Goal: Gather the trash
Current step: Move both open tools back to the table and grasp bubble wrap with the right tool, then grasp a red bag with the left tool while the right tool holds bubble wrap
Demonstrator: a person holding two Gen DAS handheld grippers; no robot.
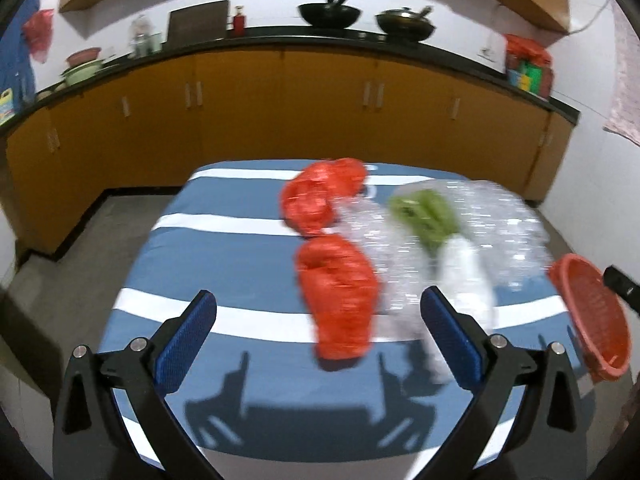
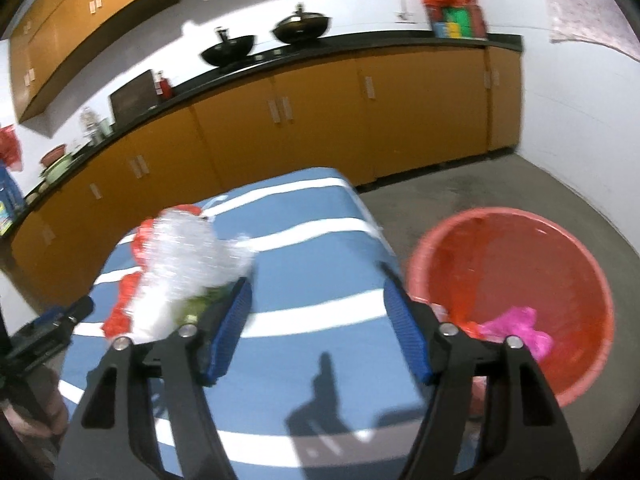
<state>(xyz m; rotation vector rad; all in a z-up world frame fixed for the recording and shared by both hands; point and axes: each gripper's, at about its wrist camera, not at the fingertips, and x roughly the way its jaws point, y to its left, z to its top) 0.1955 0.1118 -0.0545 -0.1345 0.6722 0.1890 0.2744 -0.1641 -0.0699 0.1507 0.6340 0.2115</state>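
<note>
Trash litters the blue-and-white striped table (image 1: 180, 216), and it all sits beyond the jaws right now. Nearest the left gripper (image 1: 318, 316) is a crumpled red plastic bag (image 1: 340, 296), lying just past the fingertips and a little toward the right-hand finger, not between the pads. Those jaws are spread wide with nothing in them, only striped cloth and their own shadow below. Further back lies a second red bag (image 1: 320, 196), and to the right of both a heap of clear crinkled plastic (image 1: 496, 228) with a green piece (image 1: 428, 216) and a white piece (image 1: 464, 276) on it; the blur makes it hard to tell what those are. The white piece runs down close beside the right-hand finger of the left gripper, whether touching I cannot tell.

Over to the right gripper (image 2: 316, 284): its jaws stand apart and empty too, bare table between the blue pads (image 2: 230, 332). The clear plastic pile (image 2: 188, 264) sits just off its left finger, outside the gap. Beside the table on the grey floor (image 2: 480, 184) stands the red bin (image 2: 516, 280), beyond the right finger, with a pink scrap (image 2: 516, 324) and some red plastic already inside. At the frame's left edge the other gripper's dark body pokes in.
</note>
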